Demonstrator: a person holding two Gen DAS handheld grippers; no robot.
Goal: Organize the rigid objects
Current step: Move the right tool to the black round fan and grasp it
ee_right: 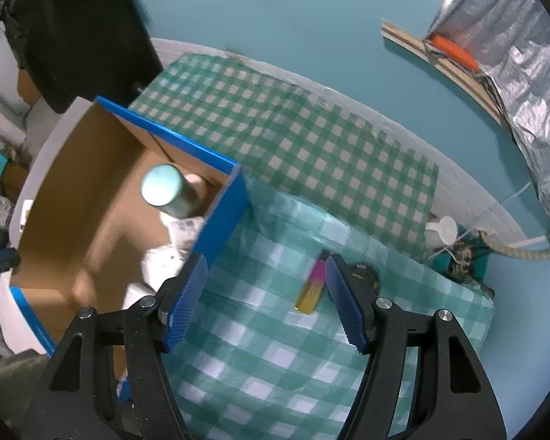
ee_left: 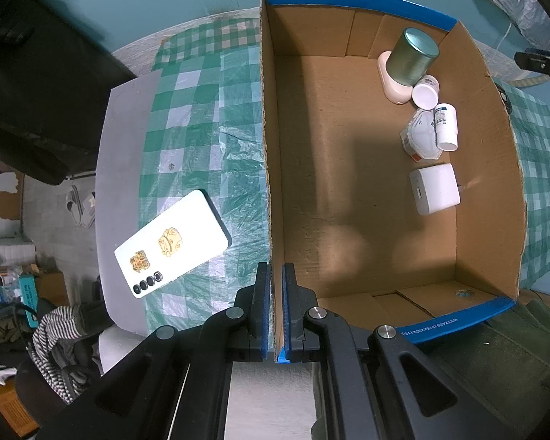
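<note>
An open cardboard box (ee_left: pixel 348 190) with blue edges stands on the checked tablecloth. Inside lie a green tin (ee_left: pixel 414 57), a pink-white item, two white bottles (ee_left: pixel 445 124), a packet and a white charger (ee_left: pixel 434 189). My left gripper (ee_left: pixel 276 282) is shut on the box's left wall (ee_left: pixel 269 183). A white phone (ee_left: pixel 172 244) with gold stickers lies left of the box. My right gripper (ee_right: pixel 264 293) is open above the cloth, right of the box (ee_right: pixel 91 190). A pink-yellow lighter (ee_right: pixel 311 286) lies by its right finger.
A dark round object (ee_right: pixel 366 275) sits behind the right finger. A white lid (ee_right: pixel 445 229) and tangled cords (ee_right: pixel 462 253) lie at the cloth's far right. Clothes and clutter (ee_left: pixel 55 330) lie off the table's left edge. The teal wall is beyond.
</note>
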